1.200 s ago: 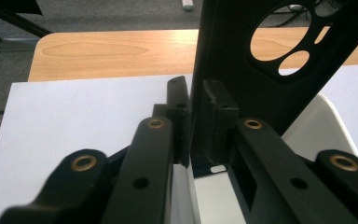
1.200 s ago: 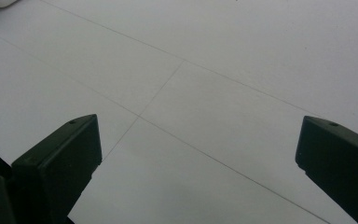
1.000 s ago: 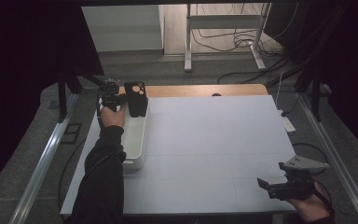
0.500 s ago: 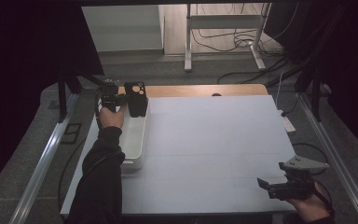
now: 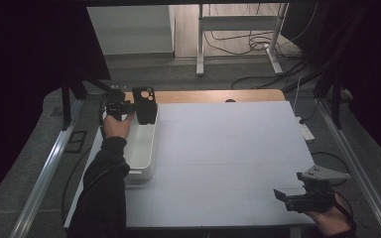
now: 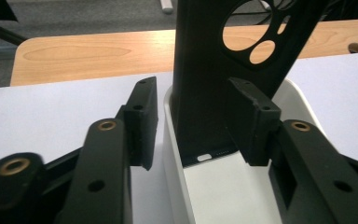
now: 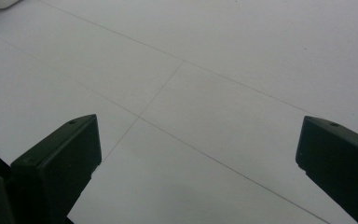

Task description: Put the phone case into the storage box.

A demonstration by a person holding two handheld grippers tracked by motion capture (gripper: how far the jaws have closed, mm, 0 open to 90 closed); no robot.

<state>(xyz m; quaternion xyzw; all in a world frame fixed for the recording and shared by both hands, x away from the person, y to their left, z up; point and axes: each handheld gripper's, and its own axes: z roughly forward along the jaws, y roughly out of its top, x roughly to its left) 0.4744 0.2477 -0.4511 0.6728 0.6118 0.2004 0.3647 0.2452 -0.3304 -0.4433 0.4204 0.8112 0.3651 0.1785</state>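
**Left tongs let go of a phone case standing in a white bin**

A black, rigid plastic phone case with round camera cut-outs [image 6: 214, 70] stands upright at the far end of a white, oblong plastic bin [image 5: 144, 148], its lower edge down inside the bin and its top leaning near the far wall. In the high view the case [image 5: 145, 104] sits at the far left of the table, just beside the person's left hand [image 5: 116, 126].

The left gripper [image 6: 193, 121] straddles the case. Its jaws have just been opening: the left pad stands clear with white paper visible in the gap, while the right pad lies close against the case's edge without clearly pressing. The case has kept its place in the bin through the last second, so it appears to be released and resting on its own; the placing looks done.

The right gripper [image 5: 302, 198] waits at the near right corner over the white paper table cover [image 5: 228, 158], its jaws wide apart with nothing between them.

A strip of light wooden tabletop [image 5: 213, 95] shows beyond the paper.
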